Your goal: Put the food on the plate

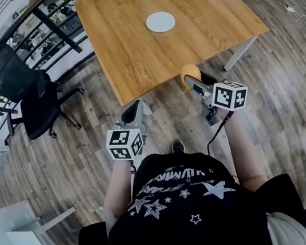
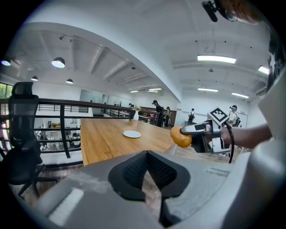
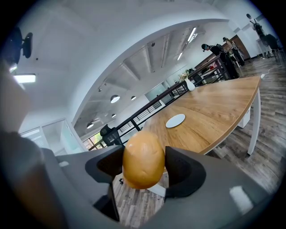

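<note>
Over by the near edge of the big wooden table [image 1: 130, 53], a person in a black shirt with white stars on it stands holding a gripper in each hand, both pointed toward the tabletop.

The right gripper [image 1: 193, 79] is clamped on the food [image 3: 143, 160], a smooth, rounded orange-yellow thing. Honestly it could be a bun or a potato, can't tell which. It sits upright between the two black pads, which press on it from both sides, and its top pokes out above them. From the head view it hangs just off the table's front edge, above the wood-plank floor [image 1: 286, 85], so it's not over the tabletop.

The left gripper [image 2: 146, 156] has nothing in it. Its pads are together at the tips, with only a thin sliver of floor showing below where they meet. It's held beside the right one, a bit further back from the table.

The plate [image 1: 160, 22], small, round and white, lies flat on the table toward its far half, well apart from the food. Near the table's far end there's a white vase [image 3: 191, 84].

A black office chair [image 1: 23, 91] stands off to the left next to a dark railing [image 2: 62, 123]. A few other people [image 2: 159, 114] stand around at the far end of the room, too small to make out what they're doing. Each gripper carries its cube with square markers, left [image 1: 124, 143] and right [image 1: 230, 95].
</note>
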The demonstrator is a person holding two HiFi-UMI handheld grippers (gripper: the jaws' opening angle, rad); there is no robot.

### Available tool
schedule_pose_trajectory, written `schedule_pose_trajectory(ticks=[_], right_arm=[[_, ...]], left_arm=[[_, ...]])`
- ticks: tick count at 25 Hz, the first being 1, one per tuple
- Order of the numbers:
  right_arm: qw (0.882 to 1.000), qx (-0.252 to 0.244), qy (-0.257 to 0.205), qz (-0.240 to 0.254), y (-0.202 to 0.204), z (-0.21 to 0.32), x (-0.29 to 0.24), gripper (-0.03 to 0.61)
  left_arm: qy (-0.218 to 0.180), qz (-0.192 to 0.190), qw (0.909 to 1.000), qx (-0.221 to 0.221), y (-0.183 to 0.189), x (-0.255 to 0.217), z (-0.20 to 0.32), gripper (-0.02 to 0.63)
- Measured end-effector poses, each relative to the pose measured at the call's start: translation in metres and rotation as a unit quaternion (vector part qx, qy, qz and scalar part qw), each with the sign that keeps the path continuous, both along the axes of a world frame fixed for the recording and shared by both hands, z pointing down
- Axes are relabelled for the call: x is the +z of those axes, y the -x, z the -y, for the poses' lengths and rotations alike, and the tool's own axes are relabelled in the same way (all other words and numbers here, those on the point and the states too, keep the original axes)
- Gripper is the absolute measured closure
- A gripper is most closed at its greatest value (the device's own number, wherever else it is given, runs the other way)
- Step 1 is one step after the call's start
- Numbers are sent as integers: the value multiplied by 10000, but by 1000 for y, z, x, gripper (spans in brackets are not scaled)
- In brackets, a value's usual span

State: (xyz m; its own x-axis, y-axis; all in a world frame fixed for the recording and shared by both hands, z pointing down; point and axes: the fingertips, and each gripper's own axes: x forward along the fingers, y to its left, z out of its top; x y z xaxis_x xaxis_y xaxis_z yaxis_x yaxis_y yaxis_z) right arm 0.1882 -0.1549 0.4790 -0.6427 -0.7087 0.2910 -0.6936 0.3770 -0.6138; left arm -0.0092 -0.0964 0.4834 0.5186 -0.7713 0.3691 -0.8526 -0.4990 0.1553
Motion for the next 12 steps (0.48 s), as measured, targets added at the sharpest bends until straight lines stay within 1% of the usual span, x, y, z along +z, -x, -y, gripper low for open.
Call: schedule_pose_trajectory(ticks=[4, 8, 12], right_arm=[[10000, 9, 30, 33, -6, 2, 4, 278], [9999, -6, 66, 87, -4, 6, 5, 278], [9999, 23, 79, 85, -3, 13, 3, 278]], left_arm=[[12, 0, 10000, -40, -3, 1, 1, 612], [33, 29, 9999, -135, 4, 2, 4, 612], [63, 24, 9999, -132, 8, 4, 13, 612]])
